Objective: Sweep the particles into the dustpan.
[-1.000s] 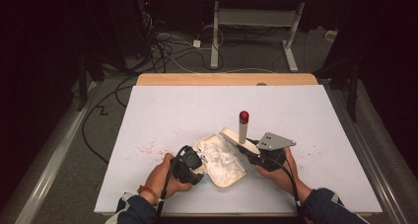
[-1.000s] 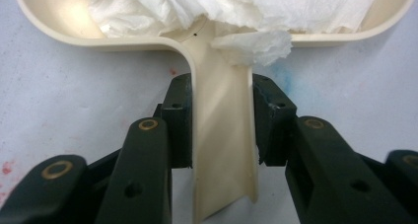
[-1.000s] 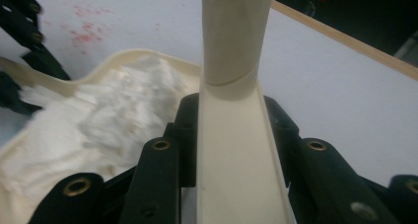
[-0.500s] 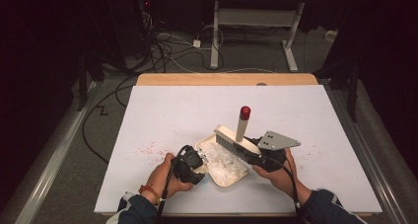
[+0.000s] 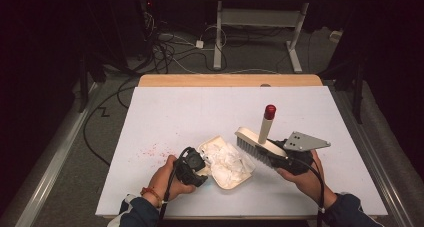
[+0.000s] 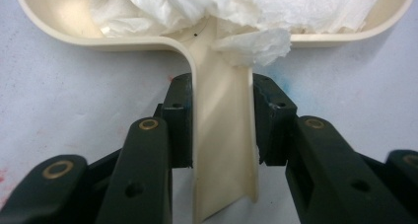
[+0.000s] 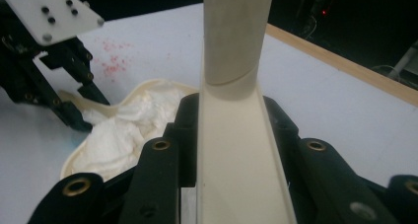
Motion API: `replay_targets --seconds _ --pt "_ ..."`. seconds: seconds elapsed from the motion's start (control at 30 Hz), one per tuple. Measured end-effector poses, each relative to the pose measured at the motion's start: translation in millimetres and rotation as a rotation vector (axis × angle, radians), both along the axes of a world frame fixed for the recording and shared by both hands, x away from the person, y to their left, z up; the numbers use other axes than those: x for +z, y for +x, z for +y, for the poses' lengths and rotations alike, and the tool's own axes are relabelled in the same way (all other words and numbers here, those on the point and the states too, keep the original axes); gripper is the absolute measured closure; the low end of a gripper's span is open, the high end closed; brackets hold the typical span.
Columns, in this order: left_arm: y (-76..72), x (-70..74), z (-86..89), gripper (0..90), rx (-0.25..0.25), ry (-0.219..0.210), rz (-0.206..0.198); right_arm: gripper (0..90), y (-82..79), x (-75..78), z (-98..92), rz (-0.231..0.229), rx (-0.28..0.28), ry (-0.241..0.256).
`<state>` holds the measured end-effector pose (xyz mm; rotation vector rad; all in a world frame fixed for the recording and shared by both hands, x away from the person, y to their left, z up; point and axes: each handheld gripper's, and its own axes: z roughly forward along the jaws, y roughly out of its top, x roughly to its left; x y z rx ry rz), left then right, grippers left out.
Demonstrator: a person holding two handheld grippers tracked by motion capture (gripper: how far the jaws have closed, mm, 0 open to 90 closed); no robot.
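sitting near the tabletop's [image 5: 165, 112] front edge, the dustpan [image 5: 231, 179] is holding crumpled paper [image 5: 227, 159]; the left gripper [image 6: 222, 130] is clamping its handle, the right gripper [image 7: 231, 150] is clamping the brush [image 5: 257, 143] just beside it.

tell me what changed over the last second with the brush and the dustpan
The right hand-held gripper tipped the brush over: its red-capped handle leaned left a second ago and now leans right, with the head raised and pointing left above the dustpan. The left hand-held gripper stayed clamped on the dustpan's handle, and the crumpled paper stayed in the pan.
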<state>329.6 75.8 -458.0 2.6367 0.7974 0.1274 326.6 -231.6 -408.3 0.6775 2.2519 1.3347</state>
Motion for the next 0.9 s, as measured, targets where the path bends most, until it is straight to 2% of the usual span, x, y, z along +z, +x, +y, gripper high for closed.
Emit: replay_targets --seconds 0.17,0.33,0.5,0.63,0.77,0.9 --pt "-0.4 0.1 -0.3 62.7 0.002 0.002 -0.002 67.9 -8.6 -6.1 -14.3 0.036 -0.036 -0.052" --pt "-1.0 0.4 -1.6 62.7 0.004 0.009 -0.005 67.9 -15.5 -16.2 -19.4 0.087 -0.018 -0.089" --pt "-1.1 0.6 -3.8 62.6 0.01 0.009 -0.005 67.9 -18.1 -21.0 -6.8 0.103 0.051 -0.045" --pt "-0.5 0.5 -4.3 62.7 0.013 0.003 -0.007 67.9 -17.6 -23.1 7.8 0.095 0.091 -0.044" --pt "-0.1 0.2 -4.4 62.6 0.018 -0.005 -0.007 67.9 -17.8 -19.5 16.1 0.079 0.121 -0.027" --pt "-0.1 0.0 -3.5 62.6 0.019 -0.01 -0.006 67.9 -19.3 -12.5 15.5 0.069 0.129 -0.012"
